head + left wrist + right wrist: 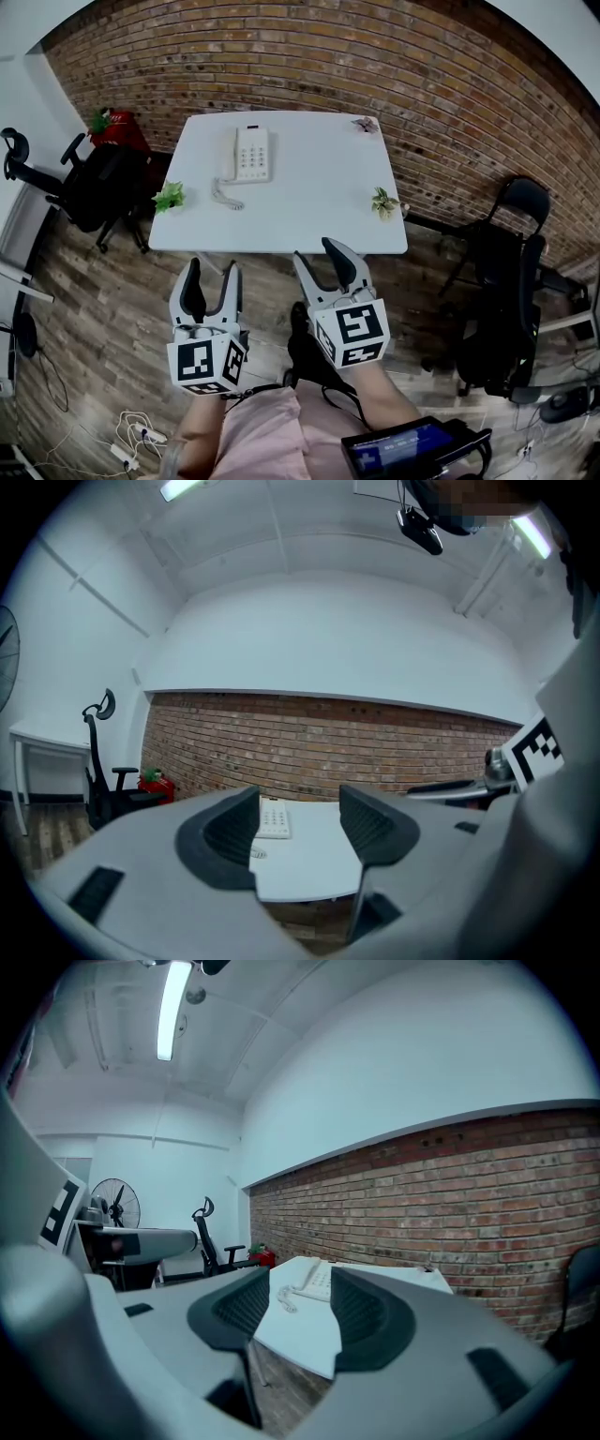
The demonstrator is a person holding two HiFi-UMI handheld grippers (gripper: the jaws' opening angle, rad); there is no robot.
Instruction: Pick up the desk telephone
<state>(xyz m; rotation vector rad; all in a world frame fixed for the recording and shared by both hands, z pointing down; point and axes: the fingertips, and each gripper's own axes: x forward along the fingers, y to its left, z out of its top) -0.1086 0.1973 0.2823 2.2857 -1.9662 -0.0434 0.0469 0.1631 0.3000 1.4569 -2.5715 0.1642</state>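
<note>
A white desk telephone point(250, 154) with a coiled cord lies on the far left part of a white table point(309, 216). It also shows between the jaws in the left gripper view point(273, 819) and the right gripper view point(315, 1283). My left gripper point(212, 281) and my right gripper point(322, 257) hover over the floor just short of the table's near edge. Both stand open with nothing between their fingers, well apart from the telephone.
Small green plants point(170, 197) point(384, 202) sit at the table's left and right edges, a small item point(366, 124) at the far right corner. Black office chairs point(84, 187) point(506, 281) flank the table. A brick wall point(394, 66) stands behind. Cables point(131, 433) lie on the wooden floor.
</note>
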